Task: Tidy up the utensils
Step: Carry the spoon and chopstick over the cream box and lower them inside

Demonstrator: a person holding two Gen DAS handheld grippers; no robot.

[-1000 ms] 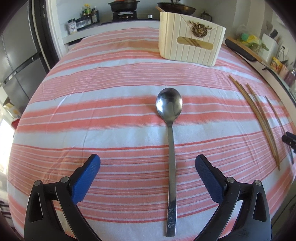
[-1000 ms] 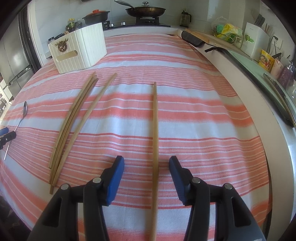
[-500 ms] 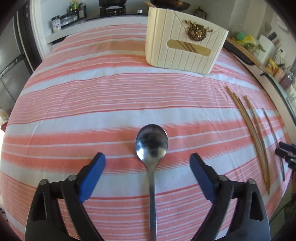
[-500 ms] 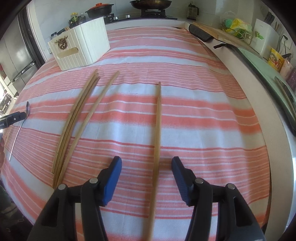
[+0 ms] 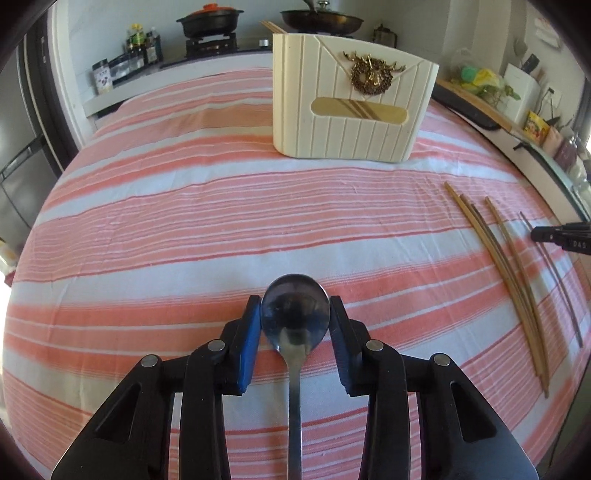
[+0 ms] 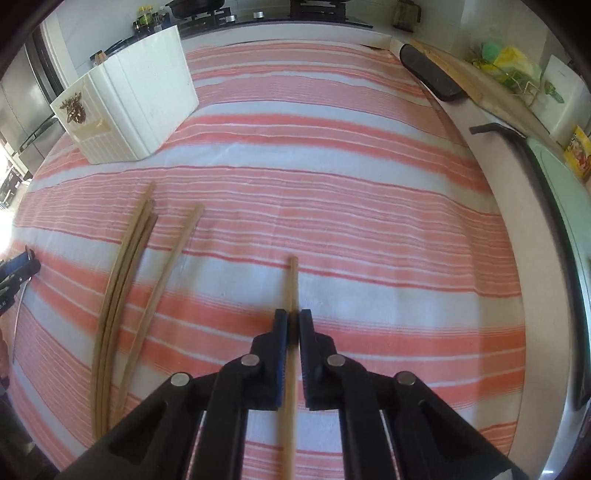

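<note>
A steel spoon (image 5: 294, 317) lies on the striped cloth, bowl pointing away from me. My left gripper (image 5: 294, 301) is closing, and its blue pads (image 5: 249, 332) touch both sides of the bowl. Inside my right gripper (image 6: 293, 314) is a single wooden chopstick (image 6: 293, 280), gripped shut near its far end. Several more chopsticks (image 6: 122, 280) lie loose to its left, and they show in the left wrist view as the chopsticks (image 5: 506, 273) on the right. A cream utensil holder (image 5: 351, 122) stands upright at the back with sticks inside.
The pink-and-white striped cloth (image 5: 166, 221) covers the table. Behind it a stove carries a black pot (image 5: 208, 22) and a pan, with bottles (image 5: 140, 44) to the left. A wooden board (image 6: 476, 85) and a black pan handle (image 6: 495, 129) line the right counter.
My left gripper moved forward along the spoon to its bowl and its jaws came in from wide. My right gripper slid forward along the lone chopstick and shut on it.
</note>
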